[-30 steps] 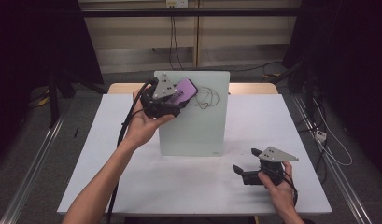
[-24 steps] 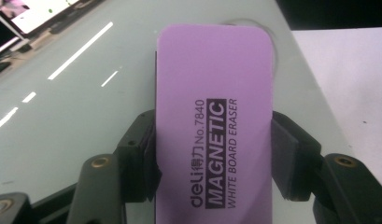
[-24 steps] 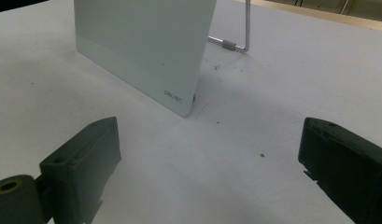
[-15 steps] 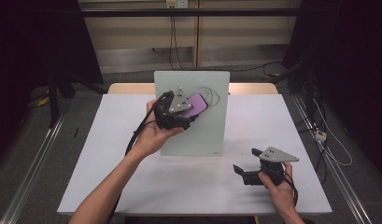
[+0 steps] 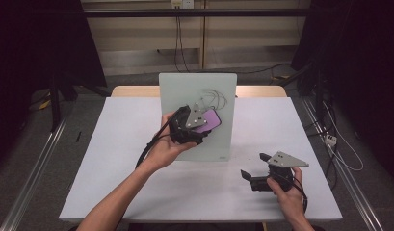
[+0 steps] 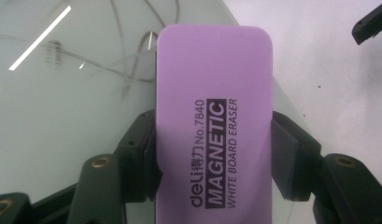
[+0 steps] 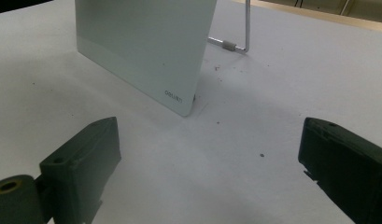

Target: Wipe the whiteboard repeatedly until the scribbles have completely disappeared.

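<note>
A small glass whiteboard (image 5: pixel 197 115) is stood upright near the middle of the tabletop (image 5: pixel 112 159), and it is taken here as the landmark for all places. The purple eraser (image 6: pixel 214 116) is held by the left tongs (image 5: pixel 204 126), whose pads are pressed on its two long sides, so these tongs are closed on the eraser and nothing else. In the high view the eraser (image 5: pixel 207 121) is seen in front of the board's face, just under the thin black pen scribbles (image 5: pixel 215 98) that are drawn in the upper right part of the board. From the left gripper view the scribbles (image 6: pixel 128 60) are seen just beyond the far end of the eraser, but it cannot be told whether the felt side is already touching the glass. The step in hand is judged to be the bringing of the eraser to the marks, so that they can be wiped off. For the next move, the eraser should be laid flat against the glass and pushed upward over the lines, with gentle pressure, because the board is supported only by a thin wire stand (image 7: pixel 242 32) behind it and could be tipped backward. The right tongs (image 5: pixel 255 169) are kept wide and empty, resting on the tabletop to the right of the board and nearer to the person.
</note>
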The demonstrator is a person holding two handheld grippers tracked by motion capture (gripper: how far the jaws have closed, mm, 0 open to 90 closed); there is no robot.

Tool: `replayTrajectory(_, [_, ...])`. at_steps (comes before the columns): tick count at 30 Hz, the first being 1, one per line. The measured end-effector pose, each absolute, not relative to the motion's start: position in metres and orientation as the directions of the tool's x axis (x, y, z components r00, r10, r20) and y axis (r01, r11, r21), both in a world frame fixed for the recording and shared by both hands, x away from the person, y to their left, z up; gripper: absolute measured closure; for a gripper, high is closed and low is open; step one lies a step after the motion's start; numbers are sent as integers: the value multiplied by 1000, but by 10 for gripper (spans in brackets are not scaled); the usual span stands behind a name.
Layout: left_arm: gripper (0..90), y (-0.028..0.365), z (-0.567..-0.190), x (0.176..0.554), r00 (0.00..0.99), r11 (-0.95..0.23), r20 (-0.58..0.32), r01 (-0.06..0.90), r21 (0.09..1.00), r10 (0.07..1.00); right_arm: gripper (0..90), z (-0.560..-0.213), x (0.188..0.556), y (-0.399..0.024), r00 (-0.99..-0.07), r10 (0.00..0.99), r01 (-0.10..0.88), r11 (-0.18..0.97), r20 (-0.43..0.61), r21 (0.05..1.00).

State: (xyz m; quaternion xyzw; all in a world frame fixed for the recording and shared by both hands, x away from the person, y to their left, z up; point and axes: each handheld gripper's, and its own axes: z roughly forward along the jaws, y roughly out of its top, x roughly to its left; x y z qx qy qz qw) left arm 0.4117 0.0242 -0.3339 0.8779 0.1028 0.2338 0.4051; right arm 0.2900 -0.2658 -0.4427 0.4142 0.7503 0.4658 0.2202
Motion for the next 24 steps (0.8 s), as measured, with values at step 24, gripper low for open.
replayTrajectory(24, [411,58,-266,442,804,-526,297,22,850,515,55,-443,290,-265,-561,826,418,222,58,881])
